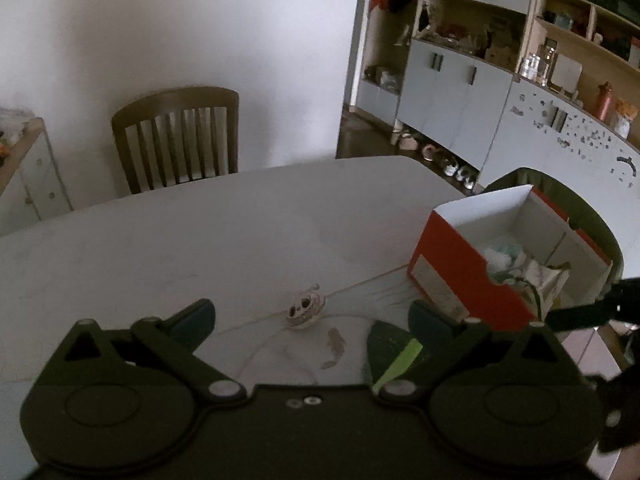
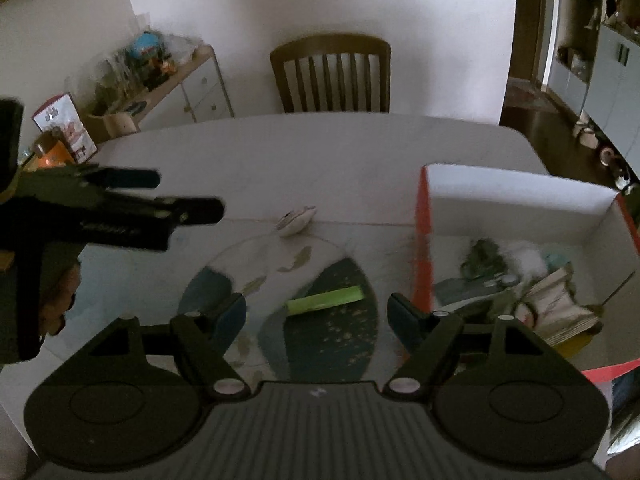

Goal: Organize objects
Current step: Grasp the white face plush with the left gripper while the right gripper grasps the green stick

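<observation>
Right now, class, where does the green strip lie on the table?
In the right wrist view the green strip lies flat on the table, between the open right gripper fingers, left of the orange box.

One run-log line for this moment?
left gripper: open, empty | right gripper: open, empty | green strip, small toy: on table | box: partly filled

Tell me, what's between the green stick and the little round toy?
Only bare tablecloth lies between the green stick and the little round toy, seen from the right wrist.
</observation>
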A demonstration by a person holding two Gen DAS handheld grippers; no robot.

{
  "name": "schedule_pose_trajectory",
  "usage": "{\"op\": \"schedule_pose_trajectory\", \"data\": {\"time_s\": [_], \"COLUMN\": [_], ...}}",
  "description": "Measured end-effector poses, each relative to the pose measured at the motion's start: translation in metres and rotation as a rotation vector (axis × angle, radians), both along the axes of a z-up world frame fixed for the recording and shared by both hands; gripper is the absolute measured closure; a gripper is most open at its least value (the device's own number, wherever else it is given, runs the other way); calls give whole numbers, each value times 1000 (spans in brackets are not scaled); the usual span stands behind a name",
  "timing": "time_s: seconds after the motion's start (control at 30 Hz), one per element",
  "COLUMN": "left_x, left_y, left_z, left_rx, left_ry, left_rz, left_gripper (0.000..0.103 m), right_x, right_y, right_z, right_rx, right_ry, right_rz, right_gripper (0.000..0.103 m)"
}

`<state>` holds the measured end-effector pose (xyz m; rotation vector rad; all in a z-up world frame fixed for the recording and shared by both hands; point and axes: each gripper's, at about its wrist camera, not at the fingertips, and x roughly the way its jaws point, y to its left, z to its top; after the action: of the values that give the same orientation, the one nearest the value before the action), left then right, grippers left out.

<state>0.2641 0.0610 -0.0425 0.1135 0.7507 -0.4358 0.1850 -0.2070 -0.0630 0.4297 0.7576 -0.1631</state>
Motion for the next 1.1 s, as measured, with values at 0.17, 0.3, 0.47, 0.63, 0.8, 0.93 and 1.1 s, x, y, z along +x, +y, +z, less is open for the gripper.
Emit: {"op": "schedule_pose_trajectory", "data": {"time_s": [0.17, 0.3, 0.47, 0.63, 0.8, 0.93, 1.1], "left_x": [17, 28, 44, 55, 65, 73, 81], "left_y": [-4, -5, -5, -7, -12, -16, -23], "left_z": [-15, -28, -41, -54, -69, -79, -88], "left_rx": [28, 34, 25, 27, 31, 36, 41], "left_ry": [-7, 12, 24, 27, 47, 50, 46], "left_rz": [-35, -57, -68, -97, -101, -107, -127], "left_gripper": [1, 1, 1, 1, 1, 1, 7], "right_x": [24, 44, 68, 87, 102, 110, 117], "right_y": [17, 23, 22, 22, 16, 14, 10], "right_z": [-9, -20, -44, -67, -87, -93, -102], "right_rx": [-29, -27, 8, 37, 54, 32, 57], "right_ry": [36, 66, 127, 193, 242, 262, 289], "right_rz": [-24, -52, -102, -120, -168, -188, -210], "right_gripper": [26, 26, 26, 26, 26, 26, 26]}}
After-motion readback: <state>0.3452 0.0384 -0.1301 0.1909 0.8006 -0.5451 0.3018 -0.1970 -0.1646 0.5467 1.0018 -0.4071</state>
